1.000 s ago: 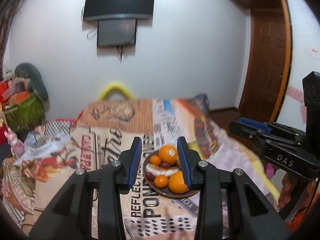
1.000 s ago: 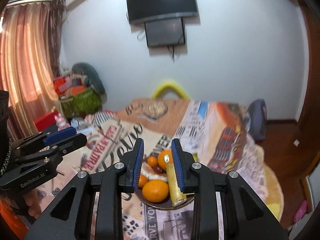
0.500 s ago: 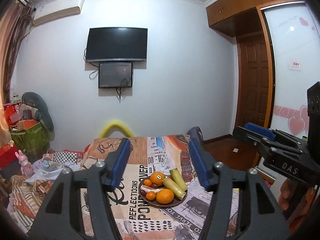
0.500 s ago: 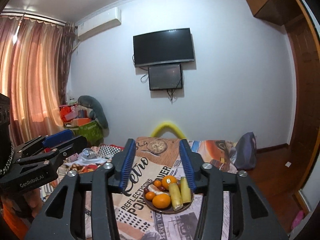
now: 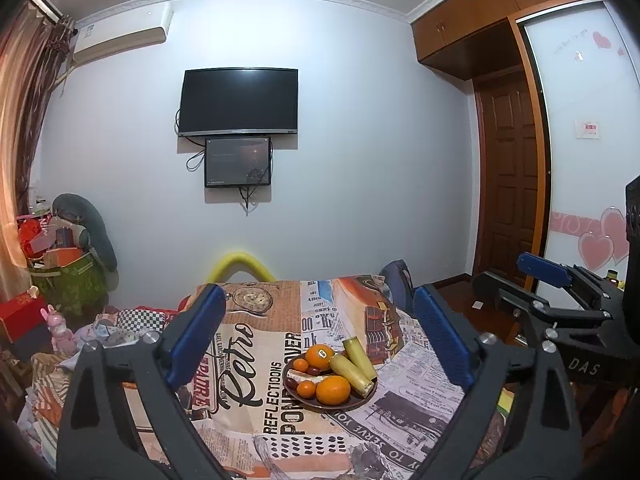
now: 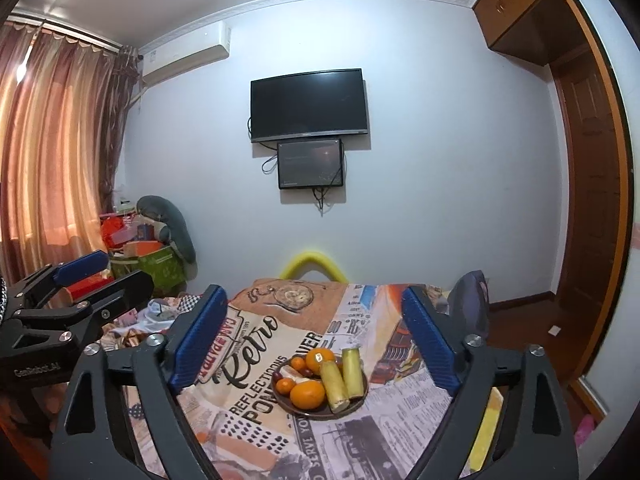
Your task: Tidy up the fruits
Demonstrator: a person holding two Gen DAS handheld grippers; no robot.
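A brown plate (image 5: 347,405) sits on a table with a printed cloth (image 5: 256,360). On it lie two large oranges (image 5: 333,390), small oranges, dark red fruits and two yellow-green stalks (image 5: 354,366). My left gripper (image 5: 320,344) is open and empty, well back from the plate. My right gripper (image 6: 316,344) is open and empty too, facing the same plate (image 6: 348,409) with its oranges (image 6: 307,395) and stalks (image 6: 335,385). Each gripper shows at the edge of the other's view.
A yellow chair back (image 5: 241,264) stands behind the table's far edge. Boxes, a green bag (image 5: 68,280) and clutter fill the left. A dark bag (image 6: 472,300) hangs at the table's right; a wooden door (image 5: 508,184) is beyond.
Both grippers have pulled back and up from the plate and opened wide. The plate now looks smaller and lies between the spread fingers.
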